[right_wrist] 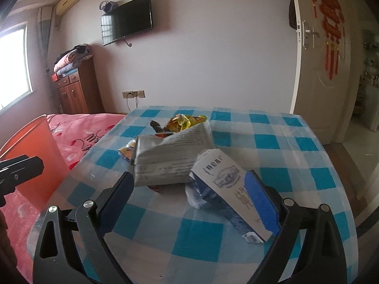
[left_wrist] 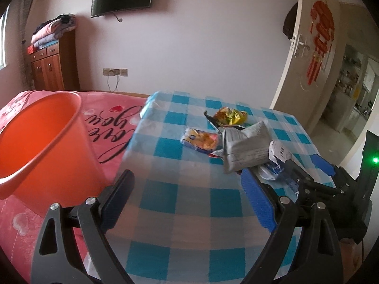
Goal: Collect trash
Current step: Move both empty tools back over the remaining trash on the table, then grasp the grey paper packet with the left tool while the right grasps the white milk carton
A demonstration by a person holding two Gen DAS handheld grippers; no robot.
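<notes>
Trash lies on a table with a blue checked cloth (left_wrist: 180, 208): a grey-white printed bag (left_wrist: 246, 149), a yellow foil wrapper (left_wrist: 229, 116), a small yellow-orange packet (left_wrist: 200, 140) and a white-and-blue carton (right_wrist: 227, 184). My left gripper (left_wrist: 187, 189) is open and empty above the cloth, near the table's left edge. My right gripper (right_wrist: 191, 191) is open around the near end of the carton, whose side touches the right blue pad (right_wrist: 260, 201). The grey bag (right_wrist: 170, 156) lies just beyond the fingertips. The right gripper also shows in the left wrist view (left_wrist: 305, 175).
An orange plastic bin (left_wrist: 35, 139) stands at the left on a pink bedspread (left_wrist: 113, 123); it also shows in the right wrist view (right_wrist: 33, 156). A wooden cabinet (left_wrist: 52, 64) stands by the far wall. An open door (left_wrist: 315, 54) is at the right.
</notes>
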